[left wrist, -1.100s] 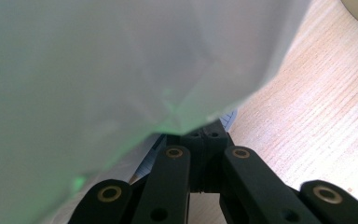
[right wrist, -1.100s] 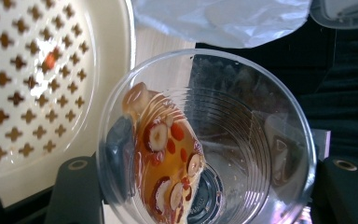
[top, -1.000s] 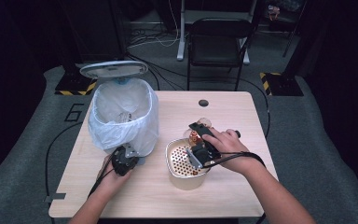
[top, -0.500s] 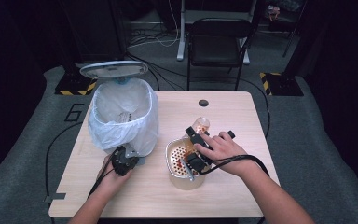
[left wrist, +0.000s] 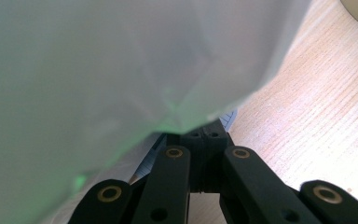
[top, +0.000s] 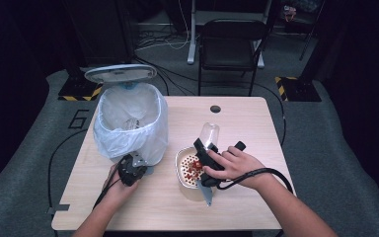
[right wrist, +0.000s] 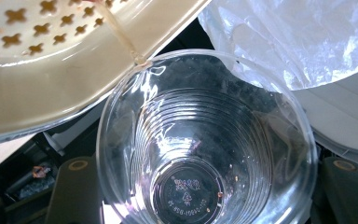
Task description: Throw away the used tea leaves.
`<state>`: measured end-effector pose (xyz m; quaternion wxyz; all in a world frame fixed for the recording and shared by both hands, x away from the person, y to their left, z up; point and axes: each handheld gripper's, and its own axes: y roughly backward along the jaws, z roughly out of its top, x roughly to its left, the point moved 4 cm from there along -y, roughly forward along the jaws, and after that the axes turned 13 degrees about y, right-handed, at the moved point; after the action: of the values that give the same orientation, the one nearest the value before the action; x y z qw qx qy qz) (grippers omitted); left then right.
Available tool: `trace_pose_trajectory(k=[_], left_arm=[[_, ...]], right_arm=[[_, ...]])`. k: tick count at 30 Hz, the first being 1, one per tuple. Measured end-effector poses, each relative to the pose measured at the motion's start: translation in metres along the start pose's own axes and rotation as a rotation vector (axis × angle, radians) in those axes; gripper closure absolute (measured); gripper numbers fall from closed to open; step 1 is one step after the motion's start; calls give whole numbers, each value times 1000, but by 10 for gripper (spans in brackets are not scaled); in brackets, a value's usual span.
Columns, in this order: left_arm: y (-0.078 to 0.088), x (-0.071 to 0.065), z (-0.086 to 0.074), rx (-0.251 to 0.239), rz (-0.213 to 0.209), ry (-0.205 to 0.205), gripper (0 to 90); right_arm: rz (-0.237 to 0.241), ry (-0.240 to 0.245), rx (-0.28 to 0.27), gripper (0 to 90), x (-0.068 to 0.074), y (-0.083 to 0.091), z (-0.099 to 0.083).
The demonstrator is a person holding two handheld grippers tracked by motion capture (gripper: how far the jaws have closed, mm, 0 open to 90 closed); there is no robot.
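The right gripper [top: 208, 148] pinches a clear plastic cup [top: 209, 134], tipped over the strainer bowl [top: 183, 173] at the table's five o'clock. A loose pinch could drop the cup into the red bits [top: 193, 168]. The left gripper [top: 130, 170], at seven o'clock, presses against the bin's bag [left wrist: 121, 70]; whether its jaws are spread or pressed together, I cannot tell.

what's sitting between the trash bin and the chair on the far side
Bare tabletop with a small dark hole, then floor, between bin and chair, in the high view.

Cream strainer [top: 186, 168], cross-shaped holes, red bits inside; clear cup [top: 208, 134]; white bin liner [top: 131, 123]; pale wood table [top: 237, 118].
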<state>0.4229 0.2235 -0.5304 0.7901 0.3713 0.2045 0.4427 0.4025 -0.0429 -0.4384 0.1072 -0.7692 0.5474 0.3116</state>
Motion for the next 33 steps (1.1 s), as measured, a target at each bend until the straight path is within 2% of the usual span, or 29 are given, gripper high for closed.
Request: trace_pose_trajectory(k=[2,3,6,7,16,17,25,33], left_arm=[[0,1,0,4,1,-12,900],[0,0,0,4,-1,-4,900],[0,0,0,-1,3,-6,900],[0,0,0,-1,3,-7,900],[0,0,0,-3,4,0,900],[0,0,0,-1,2,-6,900],[0,0,0,-1,3,-6,900],[0,0,0,1,5,-5,900]], right_arm=[[-10,5,4,351,-1,1,0],[-19,3,11,350,-2,1,-1],[-28,-20,19,351,-4,2,-3],[-16,-25,14,351,-4,2,-4],[-22,-24,19,350,-4,2,-5],[-10,-24,13,351,-4,2,-5],[-22,-37,16,350,-5,2,-4],[-14,-45,10,349,-6,2,-5]])
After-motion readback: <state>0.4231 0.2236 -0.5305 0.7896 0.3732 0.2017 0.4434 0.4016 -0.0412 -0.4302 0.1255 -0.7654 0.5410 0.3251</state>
